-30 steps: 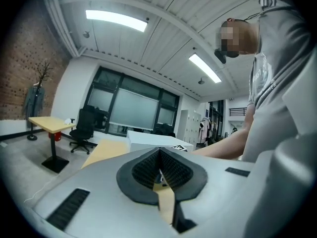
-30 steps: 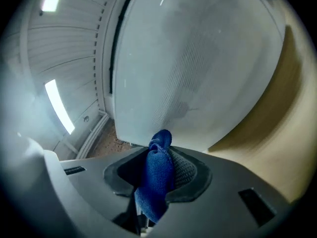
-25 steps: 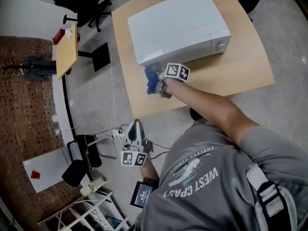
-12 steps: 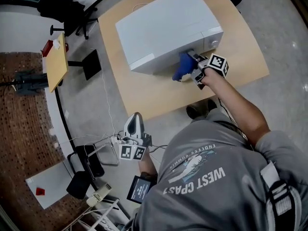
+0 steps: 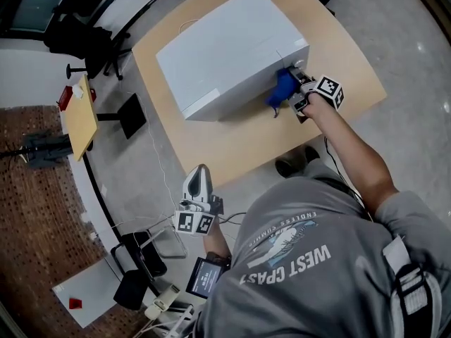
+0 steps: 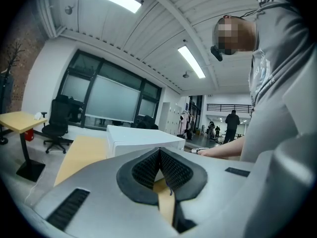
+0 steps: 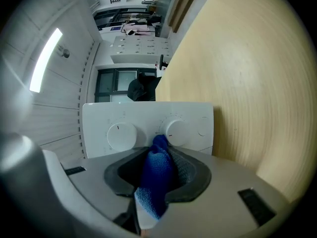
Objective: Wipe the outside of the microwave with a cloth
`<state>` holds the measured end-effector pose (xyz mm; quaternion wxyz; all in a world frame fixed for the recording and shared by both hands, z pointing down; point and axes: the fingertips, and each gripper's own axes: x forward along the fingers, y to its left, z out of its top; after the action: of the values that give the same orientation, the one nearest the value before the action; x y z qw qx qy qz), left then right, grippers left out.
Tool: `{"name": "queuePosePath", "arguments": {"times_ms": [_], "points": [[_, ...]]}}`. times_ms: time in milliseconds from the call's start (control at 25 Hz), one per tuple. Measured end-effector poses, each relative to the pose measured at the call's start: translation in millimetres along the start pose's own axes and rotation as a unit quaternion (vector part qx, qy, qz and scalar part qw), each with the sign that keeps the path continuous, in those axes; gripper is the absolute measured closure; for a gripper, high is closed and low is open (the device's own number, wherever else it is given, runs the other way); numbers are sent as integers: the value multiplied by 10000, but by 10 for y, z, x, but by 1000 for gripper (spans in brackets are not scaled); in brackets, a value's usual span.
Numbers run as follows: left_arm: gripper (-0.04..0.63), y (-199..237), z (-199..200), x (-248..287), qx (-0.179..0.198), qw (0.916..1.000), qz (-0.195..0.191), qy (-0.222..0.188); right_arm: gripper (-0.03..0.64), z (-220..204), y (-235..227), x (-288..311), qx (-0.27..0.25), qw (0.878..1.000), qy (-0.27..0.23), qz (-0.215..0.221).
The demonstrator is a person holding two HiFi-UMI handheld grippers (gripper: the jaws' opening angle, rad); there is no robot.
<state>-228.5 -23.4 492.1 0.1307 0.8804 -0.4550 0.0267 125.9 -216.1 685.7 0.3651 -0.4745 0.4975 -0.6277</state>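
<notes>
Nearest, the left tool point(image 6: 159, 155) hung clenched on nothing by the person's waist. Farther out, the right tool point(image 7: 158, 155) gripped the blue cloth point(image 7: 154, 180), held at the dials point(image 7: 121, 134) of the microwave point(image 5: 225, 55) on the desk point(image 5: 338, 62). Rubbing there would likely snag and turn one of the dials.

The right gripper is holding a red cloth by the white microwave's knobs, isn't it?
Not quite: the cloth is blue, not red. The right gripper view shows it pinched in the right gripper, close to the knobs of the white microwave.
</notes>
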Motion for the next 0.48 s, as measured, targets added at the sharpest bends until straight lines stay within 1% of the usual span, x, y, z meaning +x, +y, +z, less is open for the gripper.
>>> {"name": "queuePosePath", "arguments": {"times_ms": [120,280,400,480], "points": [[572,36,-20,48,-4,10000,-51,5,511,8,9,5,-111,9999,30,-8],[572,101,-42,93,-49,9999,-87,-39,511,-71,197,-114,-562,9980,265,75],[572,138,2,76,-105,9998,-125,-146,511,-107,580,-358,-1196,9919,391,179],[572,181,13,66,-131,9995,-142,-240,511,-84,928,-481,-1867,9810,424,325]]}}
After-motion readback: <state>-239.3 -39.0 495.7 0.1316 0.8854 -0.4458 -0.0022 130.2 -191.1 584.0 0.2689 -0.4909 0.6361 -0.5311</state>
